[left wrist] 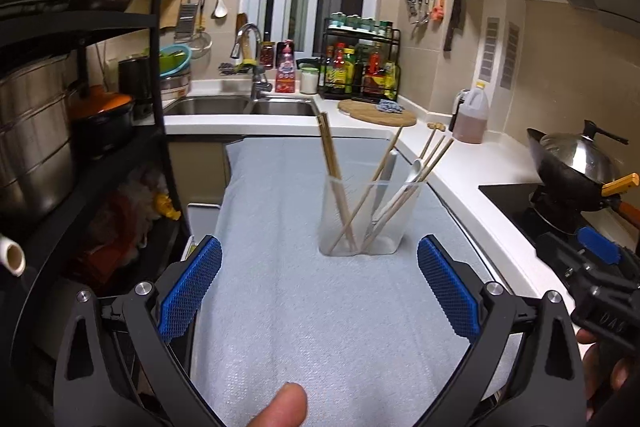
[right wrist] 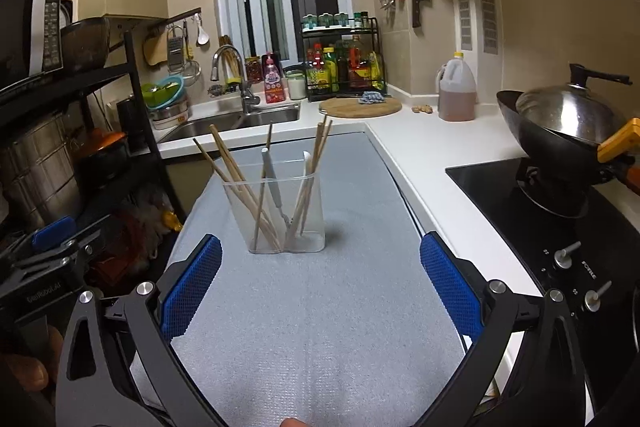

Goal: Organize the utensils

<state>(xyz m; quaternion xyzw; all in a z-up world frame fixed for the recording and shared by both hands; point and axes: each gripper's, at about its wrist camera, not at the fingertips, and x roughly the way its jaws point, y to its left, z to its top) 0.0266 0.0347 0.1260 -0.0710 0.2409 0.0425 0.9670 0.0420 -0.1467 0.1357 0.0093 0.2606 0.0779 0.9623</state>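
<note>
Left wrist view: left gripper [left wrist: 319,285] level, spread wide, empty, over grey mat [left wrist: 280,307]; clear two-compartment plastic holder [left wrist: 366,217] of wooden chopsticks [left wrist: 334,171] at 12 o'clock. Right gripper [right wrist: 320,285] likewise spread, empty.

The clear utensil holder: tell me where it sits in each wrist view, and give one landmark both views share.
Left wrist view: the clear utensil holder stands right of centre on the grey mat, ahead of the open left claw.
Right wrist view: the holder stands left of centre, ahead of the open right claw.
Shared landmark: the round wooden board on the counter behind it.
</note>
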